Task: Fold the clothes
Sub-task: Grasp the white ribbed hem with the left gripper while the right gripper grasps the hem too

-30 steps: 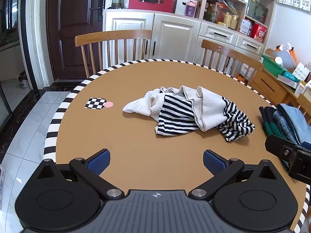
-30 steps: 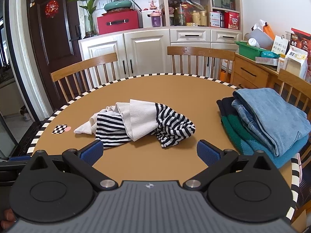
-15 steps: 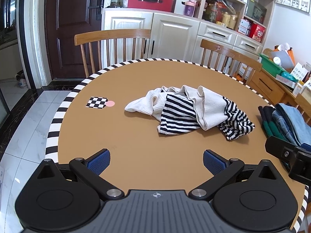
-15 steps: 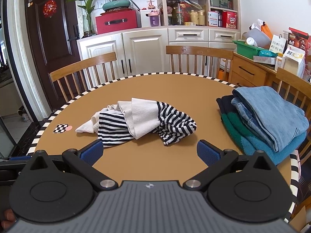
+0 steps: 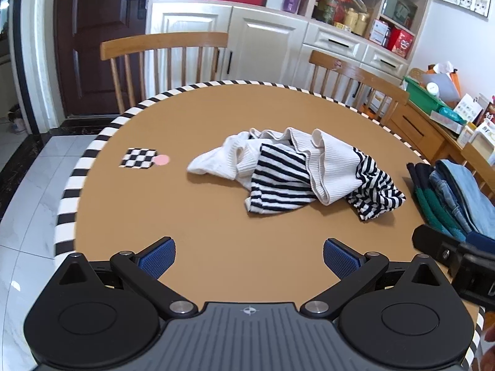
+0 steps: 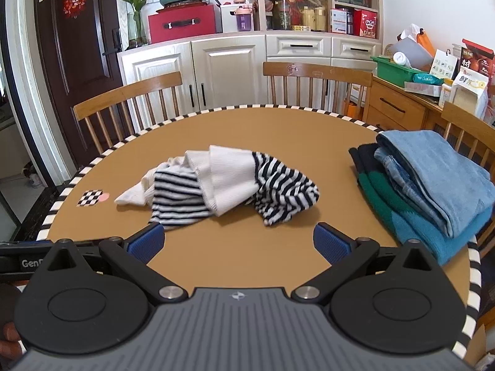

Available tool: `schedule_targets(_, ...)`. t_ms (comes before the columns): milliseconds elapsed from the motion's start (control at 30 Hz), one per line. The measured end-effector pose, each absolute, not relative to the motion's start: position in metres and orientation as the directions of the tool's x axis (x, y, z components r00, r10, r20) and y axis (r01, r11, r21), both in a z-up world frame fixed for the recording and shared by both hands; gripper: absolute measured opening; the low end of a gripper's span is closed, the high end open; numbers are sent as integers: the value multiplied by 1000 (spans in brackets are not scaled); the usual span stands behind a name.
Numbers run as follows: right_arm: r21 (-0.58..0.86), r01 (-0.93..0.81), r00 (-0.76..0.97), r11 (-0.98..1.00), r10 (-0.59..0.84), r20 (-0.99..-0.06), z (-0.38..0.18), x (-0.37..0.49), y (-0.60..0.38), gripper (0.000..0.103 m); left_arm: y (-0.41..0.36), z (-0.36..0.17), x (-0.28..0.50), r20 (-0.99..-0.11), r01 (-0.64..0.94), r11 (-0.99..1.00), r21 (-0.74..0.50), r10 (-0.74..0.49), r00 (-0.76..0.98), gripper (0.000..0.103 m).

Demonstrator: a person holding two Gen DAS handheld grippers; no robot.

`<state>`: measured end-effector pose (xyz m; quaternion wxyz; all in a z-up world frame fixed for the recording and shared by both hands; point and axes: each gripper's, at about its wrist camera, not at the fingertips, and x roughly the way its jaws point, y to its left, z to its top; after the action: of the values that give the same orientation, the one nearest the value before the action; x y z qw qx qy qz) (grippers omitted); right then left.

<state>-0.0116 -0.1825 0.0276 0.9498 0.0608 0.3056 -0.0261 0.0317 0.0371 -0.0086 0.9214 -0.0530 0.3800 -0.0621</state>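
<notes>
Here the crumpled sweater (image 5: 297,176) hides its own shape on the counter (image 5: 216,232); the left hand-held gripper (image 5: 249,255) and right hand-held gripper (image 6: 238,242) gape wide, released, touching nothing.

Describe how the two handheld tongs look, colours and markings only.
Both match. The left tongs and right tongs each have matte black linkage arms on silver pivot pins, blue textured pads, two round black housings and a ribbed grey body bearing a small crosshair mark. White "Gen" lettering shows on the neighbouring unit.
</notes>
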Motion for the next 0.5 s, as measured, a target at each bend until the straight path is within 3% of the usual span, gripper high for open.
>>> schedule_targets(100,69,75,842,995,-26,-538,20,12,-197,102,23,-17,55,-661,124,989,-80,-145,736,103)
schedule_targets(200,5,76,822,997,-60,-567,5,48,-211,101,5,-28,86,-649,186,982,-45,-170,741,103)
schedule_targets(267,-11,74,794,997,-66,-605,-8,73,-220,92,-6,-35,105,-651,182,982,-53,-172,739,103)
schedule_targets(367,-42,41,768,998,-58,-638,-22,102,-229,90,-21,-47,129,-636,157,987,-21,-134,760,100)
schedule_targets(500,-90,-11,752,996,-51,-657,-40,129,-237,90,-35,-70,157,-687,170,985,37,-99,719,74)
